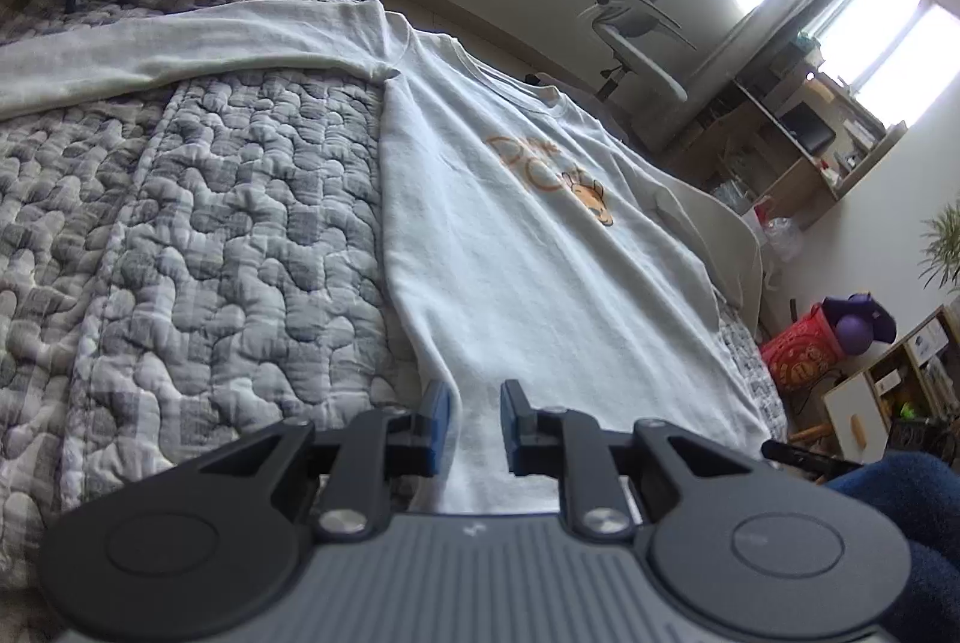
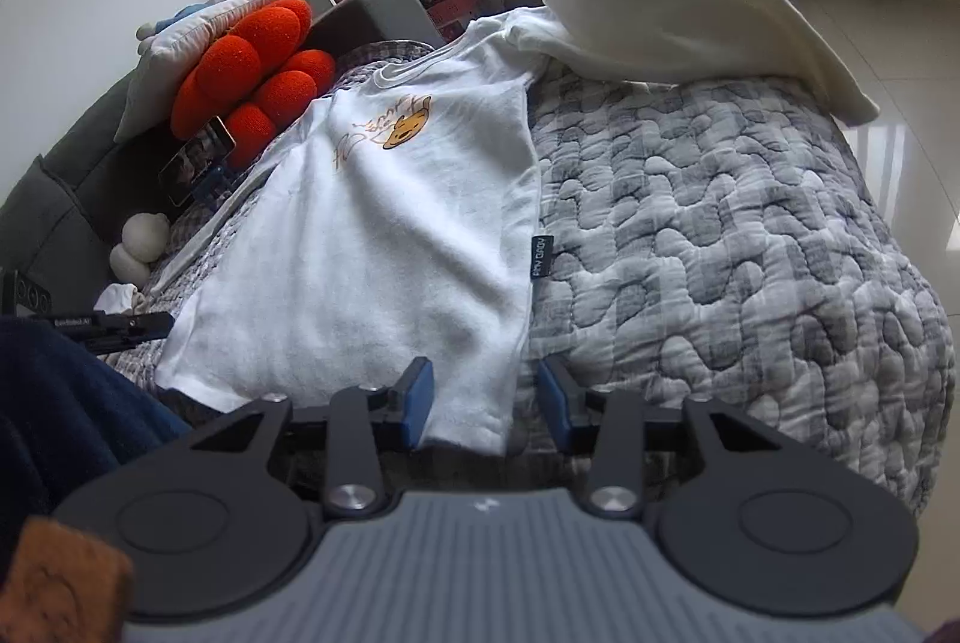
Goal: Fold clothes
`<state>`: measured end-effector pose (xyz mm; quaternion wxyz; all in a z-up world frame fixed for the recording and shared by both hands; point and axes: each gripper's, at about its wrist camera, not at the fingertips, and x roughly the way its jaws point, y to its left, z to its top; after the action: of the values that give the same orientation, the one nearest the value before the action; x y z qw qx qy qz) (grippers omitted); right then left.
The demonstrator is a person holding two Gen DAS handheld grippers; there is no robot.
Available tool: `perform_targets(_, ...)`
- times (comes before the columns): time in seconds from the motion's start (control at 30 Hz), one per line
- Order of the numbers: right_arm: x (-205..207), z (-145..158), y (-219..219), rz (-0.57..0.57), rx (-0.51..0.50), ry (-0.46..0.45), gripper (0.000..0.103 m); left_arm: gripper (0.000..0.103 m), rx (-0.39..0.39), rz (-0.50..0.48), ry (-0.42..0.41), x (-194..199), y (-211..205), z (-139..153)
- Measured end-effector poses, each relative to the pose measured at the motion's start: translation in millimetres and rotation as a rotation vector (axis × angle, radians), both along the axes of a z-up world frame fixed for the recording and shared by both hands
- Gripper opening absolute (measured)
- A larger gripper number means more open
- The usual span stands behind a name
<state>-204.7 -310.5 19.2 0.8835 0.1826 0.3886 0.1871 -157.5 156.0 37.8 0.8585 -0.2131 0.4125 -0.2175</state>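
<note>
Fingers (image 1: 444, 424) of both grippers stand parted, the white shirt's (image 1: 540, 253) hem lying between each pair

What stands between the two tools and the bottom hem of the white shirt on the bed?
Nothing visible does. The white shirt lies flat on the grey quilt, and each tool already has a hem corner between its open fingers: the left tool and the right tool. The phone stand and the orange cushion are far behind, near the collar.
</note>
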Motion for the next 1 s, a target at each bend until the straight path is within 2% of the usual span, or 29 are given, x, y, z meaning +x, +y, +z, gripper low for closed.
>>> perform_targets(0.03, 0, -1, 1, -0.005, -0.006, 0.004, 0.014, 0.028, -0.022, -0.002, 0.005, 0, 1, -2)
perform_targets(0.1, -2, -1, 1, -0.012, -0.017, 0.000, 0.010, 0.041, -0.041, -0.018, 0.012, -1, -3, -6)
perform_targets(0.13, -2, 1, 2, -0.014, -0.026, -0.005, 0.009, 0.041, -0.024, -0.018, 0.013, 0, -7, -8)
perform_targets(0.17, -3, 3, 4, -0.014, -0.032, -0.014, 0.009, 0.039, 0.010, -0.005, 0.015, 0, -11, -9)
perform_targets(0.2, -3, 7, 5, -0.013, -0.031, -0.023, 0.009, 0.026, 0.048, 0.009, 0.016, 1, -16, -10)
perform_targets(0.23, -4, 10, 6, -0.011, -0.029, -0.032, 0.009, 0.005, 0.097, 0.027, 0.015, 3, -20, -10)
perform_targets(0.27, -4, 12, 6, -0.009, -0.029, -0.040, 0.009, 0.006, 0.130, 0.043, 0.016, 5, -23, -11)
perform_targets(0.33, -3, 15, 7, -0.005, -0.037, -0.040, 0.009, 0.005, 0.123, 0.059, 0.025, 6, -20, -8)
perform_targets(0.43, 0, 16, 6, -0.015, -0.046, -0.024, 0.009, 0.003, 0.157, 0.086, 0.011, 0, -12, 4)
perform_targets(0.5, -4, 26, 5, -0.014, -0.012, -0.066, 0.009, 0.003, 0.135, 0.090, -0.011, -6, -5, 16)
perform_targets(0.6, -6, 31, 9, -0.003, -0.007, -0.083, 0.009, 0.003, 0.173, 0.088, -0.027, -8, -6, 19)
perform_targets(0.7, 1, 12, 14, -0.005, -0.045, -0.001, 0.009, 0.003, 0.194, 0.092, 0.017, -4, -9, 3)
perform_targets(0.77, 3, 1, 14, -0.012, -0.075, 0.037, 0.008, 0.003, 0.195, 0.101, 0.011, -6, -8, 1)
perform_targets(0.83, 2, 3, 13, -0.004, -0.070, 0.025, 0.008, 0.003, 0.205, 0.102, 0.005, -7, -7, 3)
perform_targets(0.9, 2, 9, 15, 0.018, -0.081, 0.011, 0.015, 0.003, 0.220, 0.100, 0.001, -8, -6, 7)
perform_targets(1.0, 4, 19, 13, 0.025, -0.115, -0.026, 0.016, 0.003, 0.252, 0.119, -0.009, -8, -1, 18)
